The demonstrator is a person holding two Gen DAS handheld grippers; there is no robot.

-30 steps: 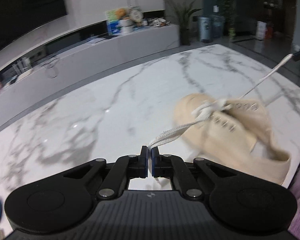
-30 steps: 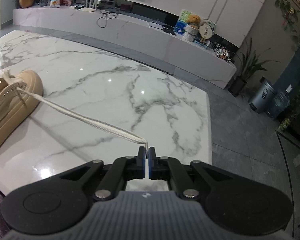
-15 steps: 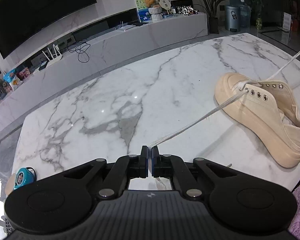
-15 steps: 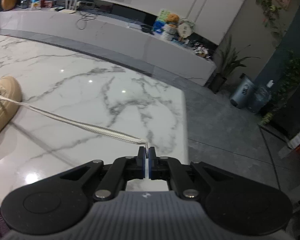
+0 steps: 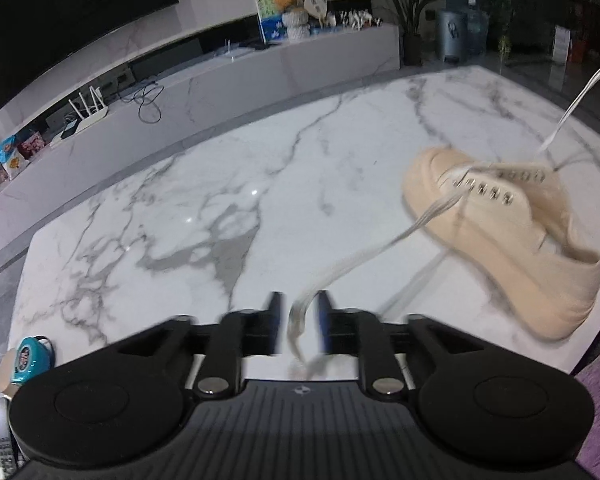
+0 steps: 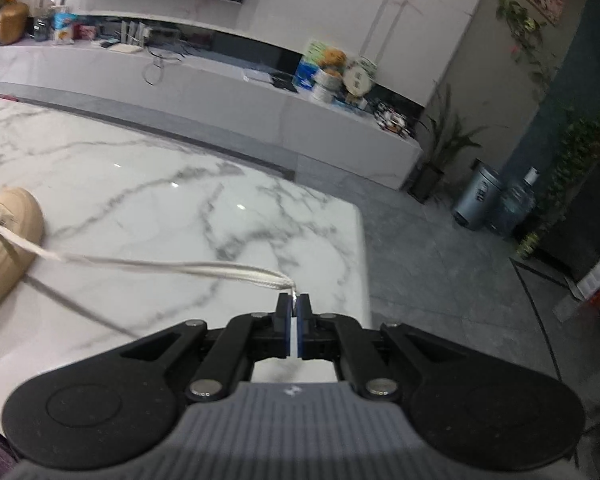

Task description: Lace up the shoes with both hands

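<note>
Beige shoe (image 5: 500, 232) lies on the marble table (image 5: 220, 200), toward the near right corner of it in my left view, toe pointing away toward the TV wall. Frame is smeared, so the eyelet count is unsure. I read the white lace (image 5: 364, 256) as threaded only through the pair of eyelets nearest the toe; the metal eyelets behind those look empty.

From the shoe, one lace end runs toward my left gripper (image 5: 298, 314). Its jaws are opening: the pads stand apart with the lace end hanging loose and curling in the gap, not pressed by either pad. The other end rises from the shoe up and off to the right edge of that view.

In the right view the shoe (image 6: 4, 248) sits at the far left edge, only the toe visible. The lace (image 6: 172, 266) stretches from it, nearly taut, to my right gripper (image 6: 295, 312), whose jaws are pressed together on the lace tip.

Judgement: early in the job. First crossing set and evened; the remaining rows up the shoe and the knot are left.

Teal round object (image 5: 30, 360) sits at the table's near left edge, well apart from the shoe.
</note>
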